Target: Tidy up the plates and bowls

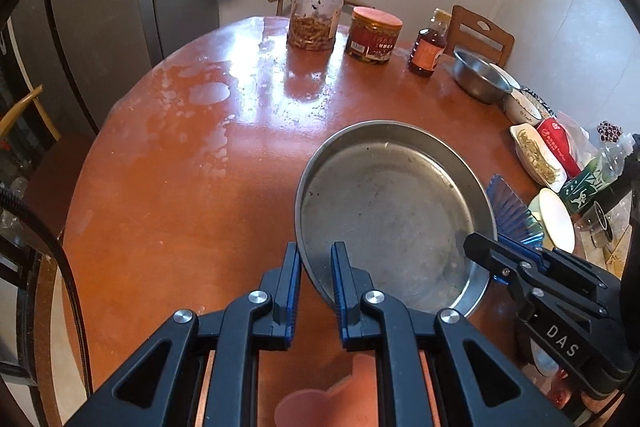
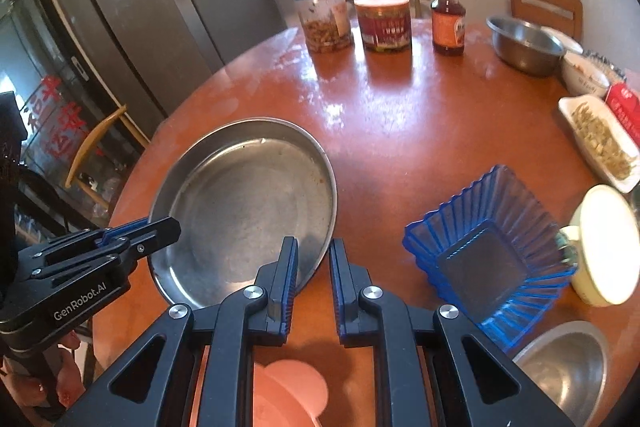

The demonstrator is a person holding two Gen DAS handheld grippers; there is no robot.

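Item: steel pan (image 1: 384, 211), wide, shallow, at the worktop (image 1: 180, 187) near edge. Judged stiff, light, slippery; best taken by the thin rim. Left hand-held gripper (image 1: 316, 267) and right hand-held gripper (image 2: 314, 263) are each clamped on opposite rim sections. Blue ribbed dish (image 2: 492, 251) lies just beside.

Jars and a bottle sitting at the far edge of the round surface (image 2: 400, 115).
Black-lidded jar (image 2: 325, 17) standing beside red-lidded jar (image 2: 384, 22), amber bottle (image 2: 448, 17) right of both; chair (image 2: 544, 7) showing behind.

A wide round steel plate (image 2: 244, 203) sat on the round wooden worktop (image 2: 400, 131), left of a ribbed blue glass dish (image 2: 488, 251); three jars stood behind.
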